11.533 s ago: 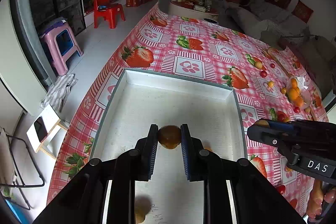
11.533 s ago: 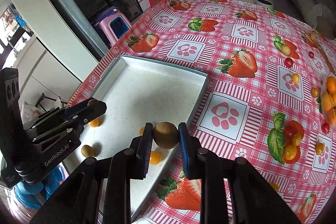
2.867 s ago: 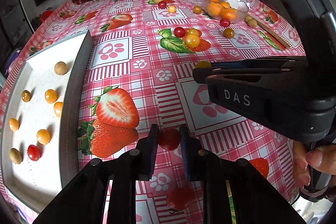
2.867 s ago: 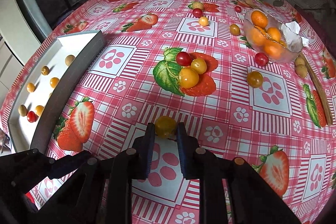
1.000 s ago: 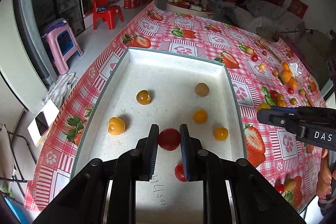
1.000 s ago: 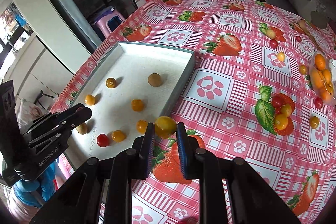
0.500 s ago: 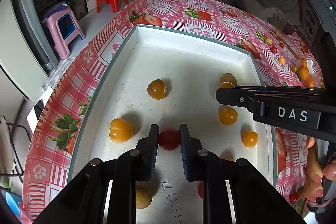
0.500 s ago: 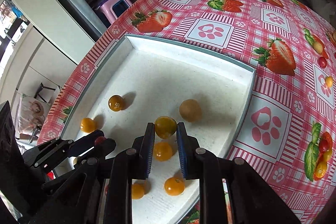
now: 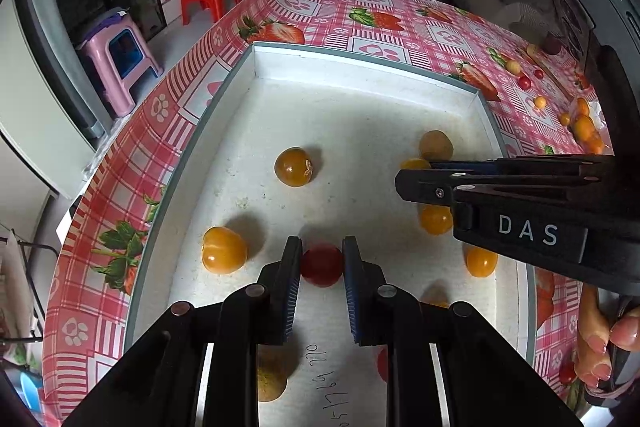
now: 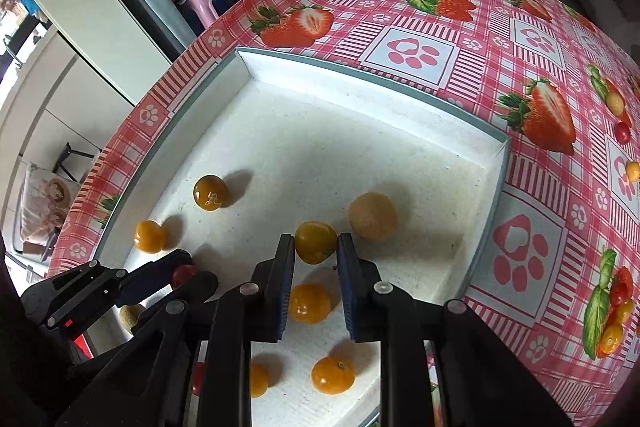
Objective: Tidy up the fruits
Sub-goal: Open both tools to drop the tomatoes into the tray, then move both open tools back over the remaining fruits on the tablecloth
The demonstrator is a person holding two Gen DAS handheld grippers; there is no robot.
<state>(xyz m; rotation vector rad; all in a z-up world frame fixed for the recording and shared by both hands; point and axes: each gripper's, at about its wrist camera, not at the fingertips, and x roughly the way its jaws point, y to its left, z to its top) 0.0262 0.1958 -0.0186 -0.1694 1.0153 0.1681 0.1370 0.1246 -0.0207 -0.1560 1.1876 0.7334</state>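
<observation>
Over the shallow white rectangular tray (image 9: 256,67), left gripper (image 9: 322,263) clenched a small red cherry tomato (image 9: 322,264), right gripper (image 10: 316,243) a yellow-orange one (image 10: 315,242) (both likely thin-skinned, slippery; best pinched lightly across the middle).

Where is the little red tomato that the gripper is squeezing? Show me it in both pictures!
Left wrist view: the red tomato sits low in the middle, pinched in the left hand-held gripper.
Right wrist view: the same tomato peeks out at lower left, between the left hand-held gripper's tips.
Shared landmark: the dark orange fruit with a pale scar, lying in the white tray.
</observation>
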